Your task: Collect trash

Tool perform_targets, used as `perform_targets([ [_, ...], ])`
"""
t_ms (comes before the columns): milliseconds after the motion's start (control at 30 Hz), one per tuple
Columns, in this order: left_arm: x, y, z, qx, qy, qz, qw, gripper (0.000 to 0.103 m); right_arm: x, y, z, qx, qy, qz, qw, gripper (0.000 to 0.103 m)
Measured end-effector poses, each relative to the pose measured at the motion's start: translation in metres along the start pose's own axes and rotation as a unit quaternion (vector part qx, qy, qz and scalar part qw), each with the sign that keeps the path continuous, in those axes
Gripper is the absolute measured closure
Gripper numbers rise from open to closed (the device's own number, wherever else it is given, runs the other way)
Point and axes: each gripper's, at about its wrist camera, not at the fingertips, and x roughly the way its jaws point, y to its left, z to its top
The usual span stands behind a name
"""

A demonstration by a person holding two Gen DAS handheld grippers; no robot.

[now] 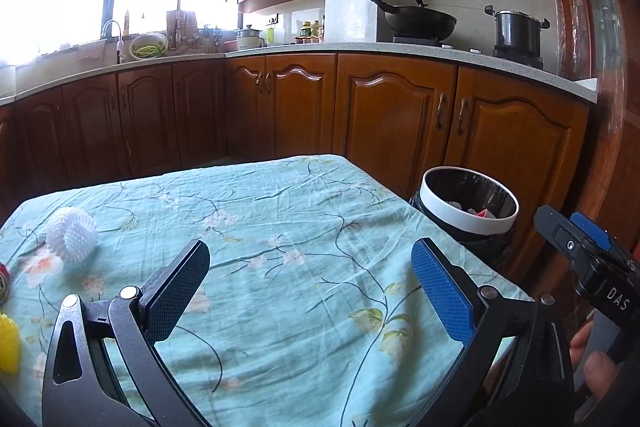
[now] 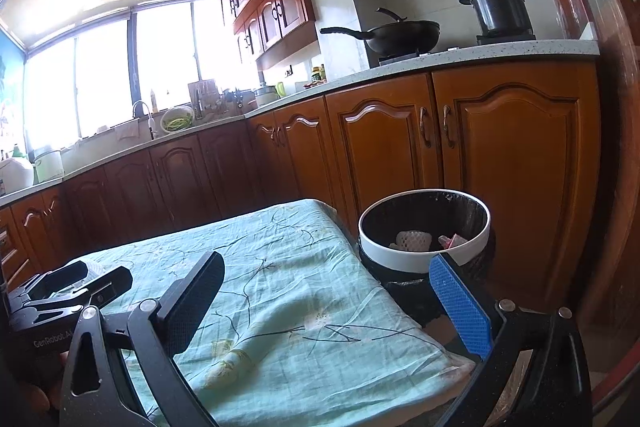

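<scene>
1. Worktop [image 1: 280, 227] draped in pale green floral cloth, wrinkled; wooden kitchen cabinets [image 1: 400, 115] behind.
2. Left hand-held gripper [image 1: 310, 291] spread wide, holding nothing, above the near edge.
3. Right hand-held gripper [image 2: 326, 301] likewise spread, holding nothing, over the right edge.
4. White foam net [image 1: 72, 235] near the left edge; another inside the white-rimmed bin [image 2: 424, 261] beside the far right corner.
5. Wok [image 1: 416, 19] and pot [image 1: 516, 31] on the stove.
</scene>
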Motion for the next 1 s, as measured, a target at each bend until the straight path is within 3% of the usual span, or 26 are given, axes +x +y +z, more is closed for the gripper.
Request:
perform_targets([
  [1000, -0.0060, -0.0044, -0.0004, 0.007, -0.009, 0.022, 0.9997, 0.000, 0.0039, 0.0028, -0.0063, -0.003, 0.003, 0.007, 1.000, 0.000],
])
